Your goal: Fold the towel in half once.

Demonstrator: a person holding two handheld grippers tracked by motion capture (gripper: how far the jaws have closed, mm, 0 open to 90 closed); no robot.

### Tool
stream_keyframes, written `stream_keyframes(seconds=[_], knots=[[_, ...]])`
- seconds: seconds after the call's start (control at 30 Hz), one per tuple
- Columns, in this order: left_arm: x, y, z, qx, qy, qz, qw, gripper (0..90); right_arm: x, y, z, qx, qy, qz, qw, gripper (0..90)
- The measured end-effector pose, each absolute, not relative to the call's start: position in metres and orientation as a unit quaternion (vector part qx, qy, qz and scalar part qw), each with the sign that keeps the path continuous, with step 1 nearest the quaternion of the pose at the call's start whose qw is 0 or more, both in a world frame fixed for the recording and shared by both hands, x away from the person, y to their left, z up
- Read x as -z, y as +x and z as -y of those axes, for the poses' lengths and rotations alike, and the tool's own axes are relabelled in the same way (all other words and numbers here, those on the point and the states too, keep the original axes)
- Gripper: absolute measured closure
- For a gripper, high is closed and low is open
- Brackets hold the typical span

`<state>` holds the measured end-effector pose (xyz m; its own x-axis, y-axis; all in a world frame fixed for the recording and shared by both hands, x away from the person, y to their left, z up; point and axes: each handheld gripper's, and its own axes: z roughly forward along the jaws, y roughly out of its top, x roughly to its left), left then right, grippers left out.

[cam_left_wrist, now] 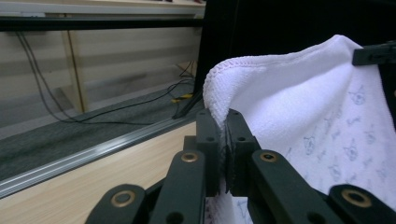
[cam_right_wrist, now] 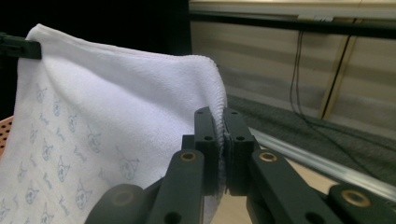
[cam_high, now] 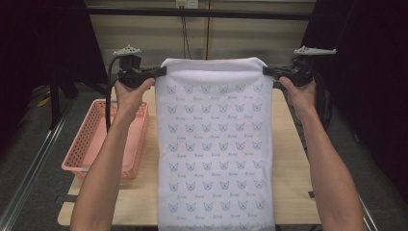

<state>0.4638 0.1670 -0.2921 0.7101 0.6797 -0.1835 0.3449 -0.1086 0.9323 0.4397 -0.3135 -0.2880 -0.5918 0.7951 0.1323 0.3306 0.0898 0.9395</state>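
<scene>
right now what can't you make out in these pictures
- Bottom edge of the towel: cut off by the lower edge of the high view.
- Table middle: hidden behind the hanging towel in the high view.
- Tiny words between the towel's printed faces: too small to read in the high view.
- Inside of the basket: partly covered by the person's left forearm in the high view.

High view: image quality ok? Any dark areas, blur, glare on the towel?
High view: both side margins nearly black, the towel evenly lit with its print legible, no glare. Left gripper view: the left tongs sharp, the back wall softer. Right gripper view: the right tongs crisp, top-left corner black.
</scene>
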Motion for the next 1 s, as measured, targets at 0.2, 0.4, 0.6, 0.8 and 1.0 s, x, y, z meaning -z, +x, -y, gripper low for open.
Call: stream_keyframes(seconds=[0.2,0.4,0.6,0.8,1.0], knots=[[0.314,0.442,-0.166,-0.134,0.744,-0.344,0.557,86.7,0.303,0.423,0.319,-0.551,0.396,-0.709,0.194,86.5],[0.345,0.401,-0.171,-0.106,0.753,-0.339,0.554,86.7,0.321,0.383,0.322,-0.546,0.38,-0.726,0.176,86.5],[0.363,0.358,-0.17,-0.095,0.764,-0.323,0.551,86.7,0.34,0.335,0.321,-0.526,0.369,-0.749,0.163,86.6],[0.381,0.307,-0.177,-0.07,0.78,-0.31,0.539,86.7,0.362,0.277,0.327,-0.534,0.361,-0.754,0.13,86.6],[0.414,0.261,-0.182,-0.023,0.785,-0.324,0.528,86.7,0.398,0.229,0.329,-0.521,0.371,-0.763,0.09,86.6]])
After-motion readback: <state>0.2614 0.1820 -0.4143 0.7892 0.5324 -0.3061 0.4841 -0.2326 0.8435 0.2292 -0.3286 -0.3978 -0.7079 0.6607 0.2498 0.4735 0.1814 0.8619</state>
